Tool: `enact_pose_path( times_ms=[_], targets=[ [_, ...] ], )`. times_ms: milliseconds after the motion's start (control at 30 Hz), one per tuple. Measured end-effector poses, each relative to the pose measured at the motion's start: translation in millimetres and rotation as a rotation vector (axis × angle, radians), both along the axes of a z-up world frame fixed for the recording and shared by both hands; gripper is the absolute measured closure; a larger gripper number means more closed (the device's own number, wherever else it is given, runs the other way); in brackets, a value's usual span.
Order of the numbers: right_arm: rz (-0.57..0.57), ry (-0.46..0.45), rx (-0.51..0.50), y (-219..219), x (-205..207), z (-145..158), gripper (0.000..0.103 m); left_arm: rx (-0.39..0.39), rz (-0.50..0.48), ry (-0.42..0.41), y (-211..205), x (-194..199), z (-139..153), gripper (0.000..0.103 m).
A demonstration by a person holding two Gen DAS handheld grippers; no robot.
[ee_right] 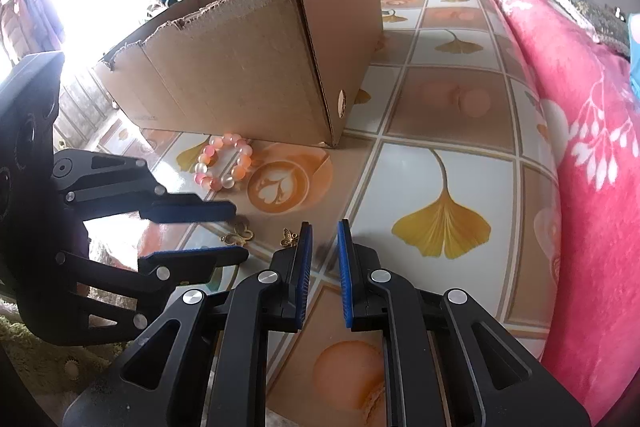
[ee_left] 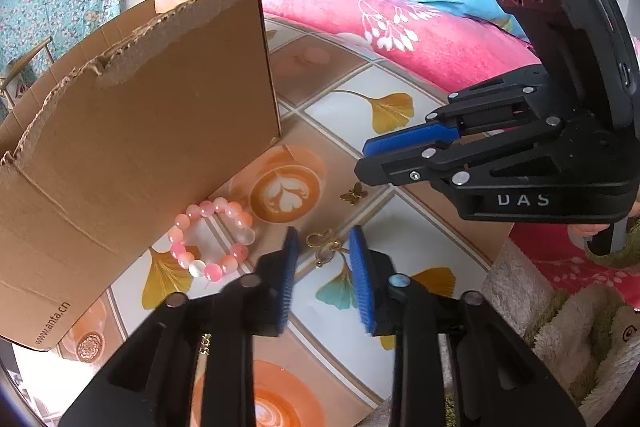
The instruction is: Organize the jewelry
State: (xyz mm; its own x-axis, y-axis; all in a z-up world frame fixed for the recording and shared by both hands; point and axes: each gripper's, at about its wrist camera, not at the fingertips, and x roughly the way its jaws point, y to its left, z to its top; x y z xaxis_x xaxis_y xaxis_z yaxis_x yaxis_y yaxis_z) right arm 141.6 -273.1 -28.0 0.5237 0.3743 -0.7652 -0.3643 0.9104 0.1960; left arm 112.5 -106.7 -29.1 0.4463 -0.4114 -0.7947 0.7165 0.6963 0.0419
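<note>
The left tongs are hanging slightly spread around the gold outline butterfly on the surface, not yet pinching; squeezing squarely on its wire should work best. The right tongs are narrowly parted and empty beside the small butterfly charm, with bead bracelet and cardboard box beyond.

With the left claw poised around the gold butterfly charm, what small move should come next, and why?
Probably close the left claw a little further onto the gold butterfly charm. The charm lies on the patterned tablecloth between its blue pads, which do not yet press it; the cardboard box waits just beyond the pink bead bracelet.
</note>
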Motion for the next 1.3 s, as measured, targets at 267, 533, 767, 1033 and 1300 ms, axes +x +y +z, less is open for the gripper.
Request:
enact_pose_path(
  times_ms=[267, 533, 767, 1033, 1300],
  targets=[
    [-0.005, -0.002, 0.005, -1.4, -1.5, 1.0, 0.091, 0.002, -0.012, -0.015, -1.2, -1.3, -0.2, 0.092],
    [0.016, -0.004, 0.019, 1.9, -5.1, 5.7, 0.073, 0.016, -0.002, -0.028, 2.9, -1.2, -0.1, 0.092],
    [-0.01, -0.003, -0.053, 18.8, -6.1, 2.8, 0.073, 0.015, 0.031, -0.018, 13.4, 1.9, 0.4, 0.092],
    [-0.052, -0.002, -0.099, 28.8, -12.3, 2.1, 0.079, 0.007, 0.045, -0.013, 20.3, 3.6, 0.7, 0.092],
    [-0.066, -0.028, -0.148, 39.4, -11.6, 1.0, 0.086, 0.001, 0.045, -0.012, 21.0, 3.5, 1.2, 0.092]
  ],
)
